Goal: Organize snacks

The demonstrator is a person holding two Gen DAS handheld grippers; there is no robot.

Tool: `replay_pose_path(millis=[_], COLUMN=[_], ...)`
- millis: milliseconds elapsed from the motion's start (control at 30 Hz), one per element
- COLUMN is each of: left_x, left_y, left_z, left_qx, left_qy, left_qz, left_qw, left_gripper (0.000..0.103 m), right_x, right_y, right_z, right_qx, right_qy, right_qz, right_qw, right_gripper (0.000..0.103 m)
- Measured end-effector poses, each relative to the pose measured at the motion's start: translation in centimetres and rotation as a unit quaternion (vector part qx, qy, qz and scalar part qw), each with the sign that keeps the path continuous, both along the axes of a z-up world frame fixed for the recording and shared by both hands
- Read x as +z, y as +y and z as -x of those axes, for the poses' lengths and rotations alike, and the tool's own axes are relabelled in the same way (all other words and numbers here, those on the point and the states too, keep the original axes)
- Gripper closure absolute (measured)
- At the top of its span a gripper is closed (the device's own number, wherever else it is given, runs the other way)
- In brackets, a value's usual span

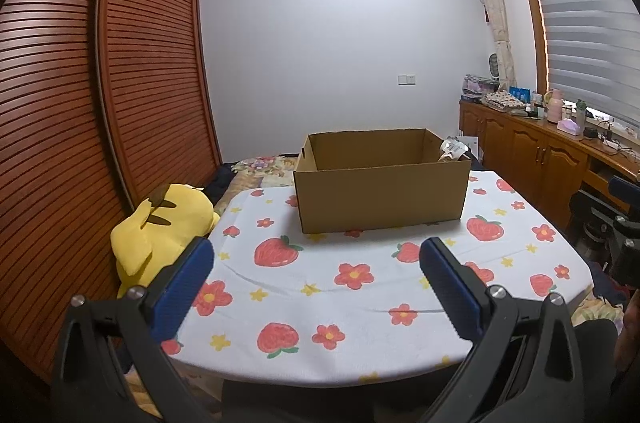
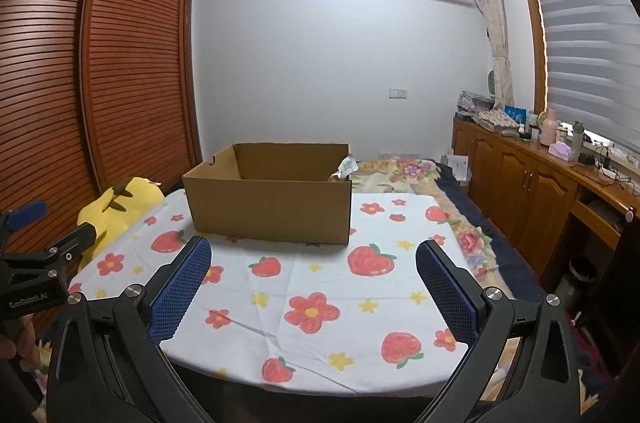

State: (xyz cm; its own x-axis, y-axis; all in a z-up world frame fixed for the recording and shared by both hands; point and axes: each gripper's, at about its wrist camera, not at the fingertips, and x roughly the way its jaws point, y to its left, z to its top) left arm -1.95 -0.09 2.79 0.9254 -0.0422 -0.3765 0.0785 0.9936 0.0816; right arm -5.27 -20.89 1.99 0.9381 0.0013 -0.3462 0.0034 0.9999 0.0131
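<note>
An open brown cardboard box [image 1: 380, 195] [image 2: 272, 203] stands at the far side of a table covered with a white strawberry-and-flower cloth [image 1: 320, 287] [image 2: 320, 287]. Its inside is mostly hidden; a bit of crumpled packaging [image 1: 454, 149] [image 2: 346, 167] shows at its far right corner. My left gripper [image 1: 316, 259] is open over the near cloth, nothing between its blue pads. My right gripper [image 2: 314, 259] is open too, also holding nothing. No loose snacks show on the cloth.
A yellow plush toy [image 1: 160, 231] [image 2: 108, 211] lies off the table's left edge beside a slatted wooden wardrobe [image 1: 100, 103]. A wooden cabinet [image 1: 532, 151] [image 2: 520, 179] with clutter runs along the right wall. A floral bedspread [image 2: 420, 171] lies behind the table.
</note>
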Motion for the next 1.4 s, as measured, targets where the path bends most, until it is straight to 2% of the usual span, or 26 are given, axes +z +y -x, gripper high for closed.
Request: replay_pose_path(millis=[1400], left_x=[0.75], left_y=[-0.40], left_z=[0.27], left_qx=[-0.007], left_qy=[-0.006], left_qz=[-0.001], left_qw=[1.0000], left_gripper=[0.000], right_x=[-0.07], right_y=[-0.13], right_z=[0.11], right_qx=[-0.001], right_qy=[-0.003], right_qz=[0.000], right_qw=[1.000], right_gripper=[0.000])
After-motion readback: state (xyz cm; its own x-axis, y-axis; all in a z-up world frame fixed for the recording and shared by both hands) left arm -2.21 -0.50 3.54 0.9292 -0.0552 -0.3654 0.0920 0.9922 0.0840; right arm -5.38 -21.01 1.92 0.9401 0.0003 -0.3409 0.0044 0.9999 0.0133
